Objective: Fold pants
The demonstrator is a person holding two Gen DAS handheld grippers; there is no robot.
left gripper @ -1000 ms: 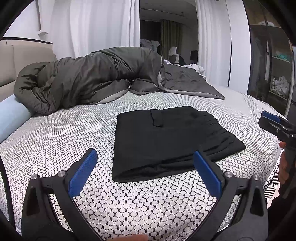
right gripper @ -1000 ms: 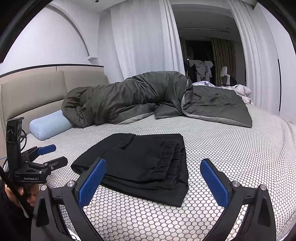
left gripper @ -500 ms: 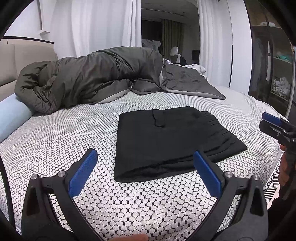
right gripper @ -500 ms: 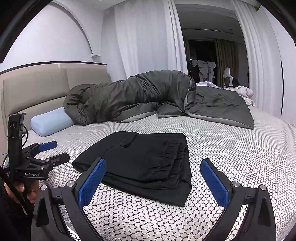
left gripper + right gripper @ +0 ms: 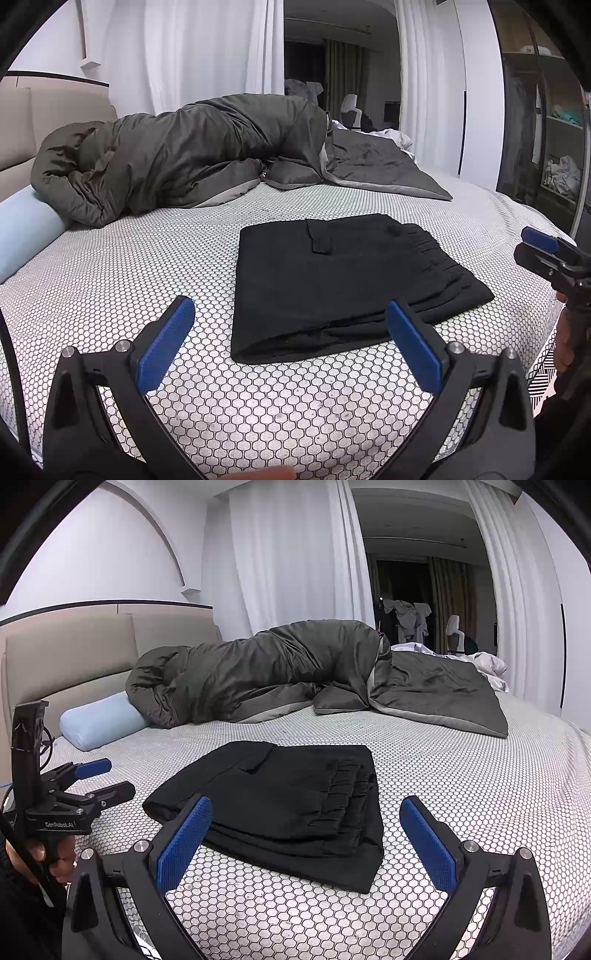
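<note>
Black pants [image 5: 332, 280] lie folded into a flat rectangle on the honeycomb-patterned bed [image 5: 129, 266], waistband toward the right. They also show in the right wrist view [image 5: 288, 797]. My left gripper [image 5: 290, 341] is open and empty, held above the near edge of the bed in front of the pants. My right gripper [image 5: 304, 840] is open and empty, near the pants' front corner. Each gripper shows in the other's view: the right one [image 5: 546, 251] at the right edge, the left one [image 5: 92, 779] at the left.
A dark green duvet [image 5: 177, 162] is bunched across the back of the bed, with a light blue bolster [image 5: 22, 236] at the left by the beige headboard [image 5: 74, 657]. White curtains [image 5: 295, 554] hang behind. A shelving unit [image 5: 546, 129] stands at the right.
Both grippers have drifted back and tilted very slightly; the pants lie still and look a touch further off. Both stay open and empty.
</note>
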